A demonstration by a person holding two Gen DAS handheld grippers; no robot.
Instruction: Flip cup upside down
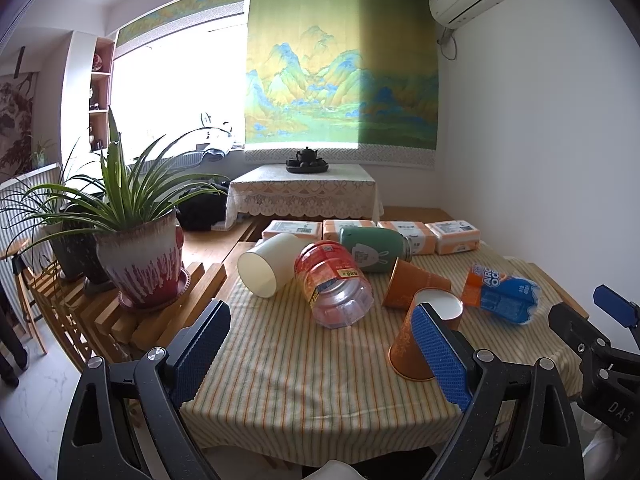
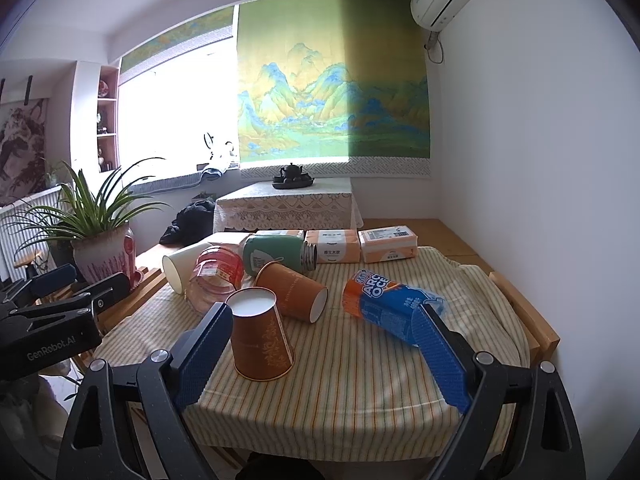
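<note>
left claw spread wide, right claw likewise

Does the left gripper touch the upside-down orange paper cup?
Cannot tell. In the right wrist view, the orange paper cup stands between the open right gripper pads; no view shows the left gripper fingertips clearly.

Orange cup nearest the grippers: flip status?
Looks done: the near orange cup stands upside down on the striped cloth, white base up. Nothing in hand: left gripper and right gripper are both open and apart from it. Left, if wanted: second orange cup and white cup lie on their sides.
</note>
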